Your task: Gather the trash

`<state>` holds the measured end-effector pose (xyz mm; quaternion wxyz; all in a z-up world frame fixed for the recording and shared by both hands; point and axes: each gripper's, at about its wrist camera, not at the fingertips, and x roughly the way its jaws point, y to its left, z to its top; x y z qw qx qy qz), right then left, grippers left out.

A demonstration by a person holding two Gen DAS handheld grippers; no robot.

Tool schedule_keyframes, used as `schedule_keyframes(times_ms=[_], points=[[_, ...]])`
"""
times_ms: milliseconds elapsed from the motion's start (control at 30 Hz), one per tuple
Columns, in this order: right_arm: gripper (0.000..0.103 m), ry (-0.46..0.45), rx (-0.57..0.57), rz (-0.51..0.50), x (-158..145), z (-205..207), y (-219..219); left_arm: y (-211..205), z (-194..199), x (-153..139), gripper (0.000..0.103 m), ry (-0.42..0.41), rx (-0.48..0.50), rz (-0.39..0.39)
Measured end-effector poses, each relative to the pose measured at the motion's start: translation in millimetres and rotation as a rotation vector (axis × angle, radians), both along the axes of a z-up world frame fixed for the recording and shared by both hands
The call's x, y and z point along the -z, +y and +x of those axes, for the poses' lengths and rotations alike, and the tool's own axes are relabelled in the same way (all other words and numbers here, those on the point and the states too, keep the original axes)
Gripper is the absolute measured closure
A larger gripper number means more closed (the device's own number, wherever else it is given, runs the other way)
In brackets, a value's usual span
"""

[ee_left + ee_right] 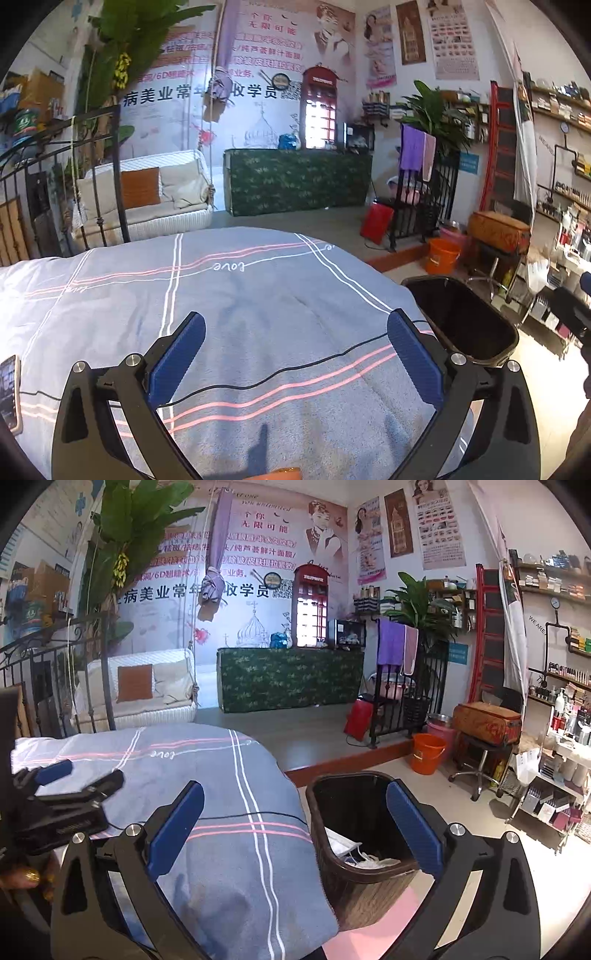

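Trash (364, 854), white crumpled paper and what looks like a mask, lies at the bottom of the dark bin (373, 880) standing on the floor just beside the bed's edge. Right gripper (295, 830) hangs above the bin's near rim and the bed's corner, jaws spread wide with nothing between them. Left gripper (297, 360) hovers over the grey striped bedspread (258, 295), equally wide and empty; a thin black cable (295, 373) crosses the cloth beneath it, and a phone (9, 391) rests at the far left
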<state>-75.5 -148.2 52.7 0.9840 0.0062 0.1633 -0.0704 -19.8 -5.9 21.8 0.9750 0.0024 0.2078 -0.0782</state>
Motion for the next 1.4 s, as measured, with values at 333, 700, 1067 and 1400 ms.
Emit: schedule_keyframes(times_ms=[333, 700, 1067, 1400], points=[[0.006, 0.015, 0.024, 0.040, 3.4, 1.5, -8.3, 8.8, -5.0, 6.3, 0.006, 0.001, -0.018, 0.001], [0.006, 0.041, -0.015, 0.048, 10.9, 16.7, -5.1, 25.2, -7.2, 11.7, 0.006, 0.026, -0.086, -0.014], [0.006, 0.062, -0.024, 0.043, 12.9, 22.7, -2.0, 28.4, -3.5, 12.1, 0.006, 0.034, -0.073, -0.012], [0.006, 0.061, -0.022, 0.060, 13.0, 24.6, -6.7, 28.4, -4.3, 13.8, 0.006, 0.044, -0.062, -0.007]])
